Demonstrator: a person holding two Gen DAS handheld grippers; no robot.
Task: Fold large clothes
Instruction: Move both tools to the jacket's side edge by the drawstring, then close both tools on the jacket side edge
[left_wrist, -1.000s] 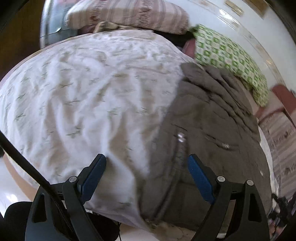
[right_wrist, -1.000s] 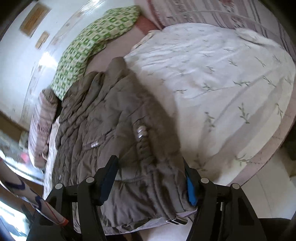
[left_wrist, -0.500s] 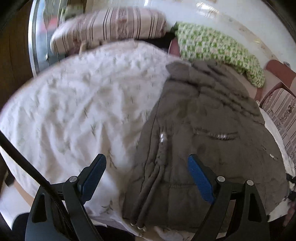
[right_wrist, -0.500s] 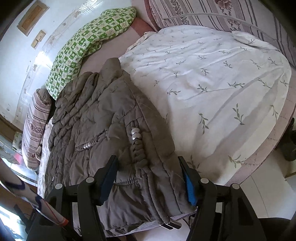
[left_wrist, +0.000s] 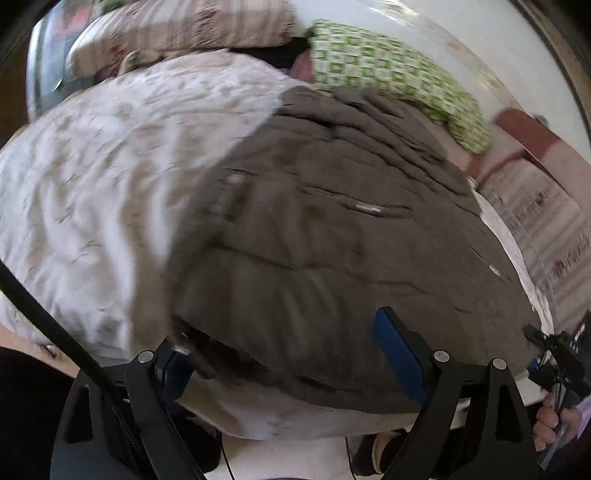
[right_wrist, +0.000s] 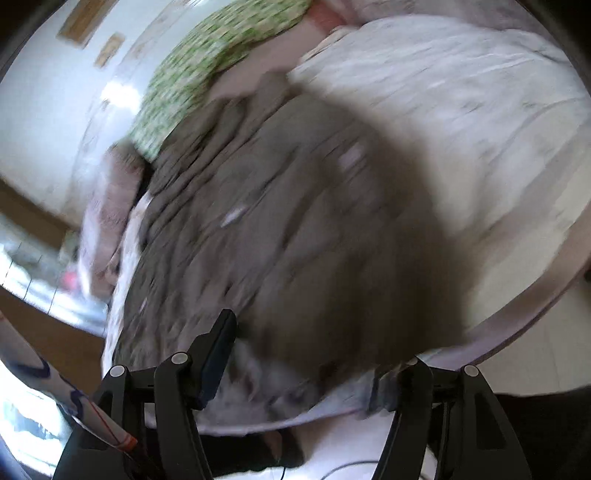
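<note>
Hovering low over the near edge of the bed, the left gripper (left_wrist: 291, 354) has its two blue-padded fingers spread wide, nothing pinched between them. Right under and ahead of it is the brown puffer jacket (left_wrist: 332, 221), lying flat and filling most of that view, with its hem running across just in front of the fingertips. The left finger sits right at the jacket's near-left corner, though I can't tell if it's actually touching.

Off to the left of the gripper there's the white duvet (left_wrist: 85, 177) with a little leaf print, pretty blurry. Farther out past the jacket is a green checked pillow (left_wrist: 391, 70), and a striped pillow (left_wrist: 192, 26) to the left of that.

The right gripper (right_wrist: 301, 354) is also wide open, fingers apart, sitting at the jacket's (right_wrist: 288, 229) near edge. That view is badly smeared, so contact is anyone's guess. The duvet (right_wrist: 472, 107) spreads out to its right, and the green pillow (right_wrist: 207, 62) sits far ahead to the left, against the white wall (right_wrist: 48, 92).
</note>
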